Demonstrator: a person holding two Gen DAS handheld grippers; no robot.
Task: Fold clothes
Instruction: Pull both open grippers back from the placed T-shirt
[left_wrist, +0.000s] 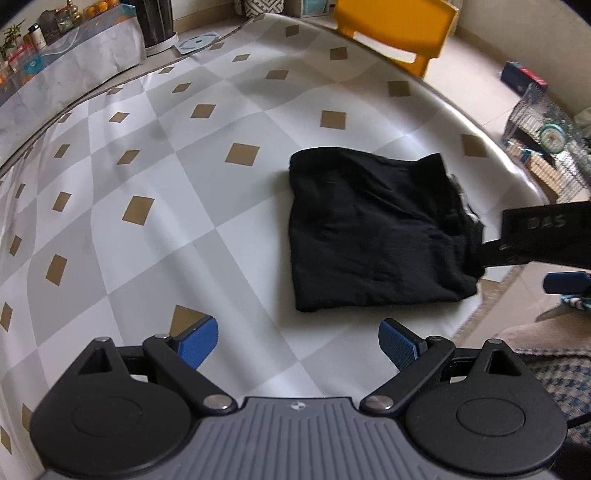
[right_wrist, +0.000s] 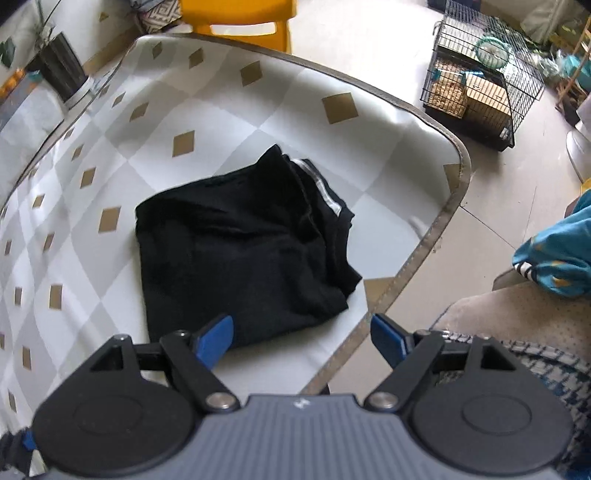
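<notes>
Fold looks finished, both tools clear.

Your left gripper (left_wrist: 298, 341) and right gripper (right_wrist: 301, 338) hang wide open and empty; the black garment (right_wrist: 240, 254) lies folded mid-frame on the table (right_wrist: 388, 122).

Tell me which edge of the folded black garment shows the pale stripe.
It is the edge of the black garment facing the table's rounded corner, on the wire cage side. There the layered fabric exposes a pale stripe; the other edges are plain black.
</notes>
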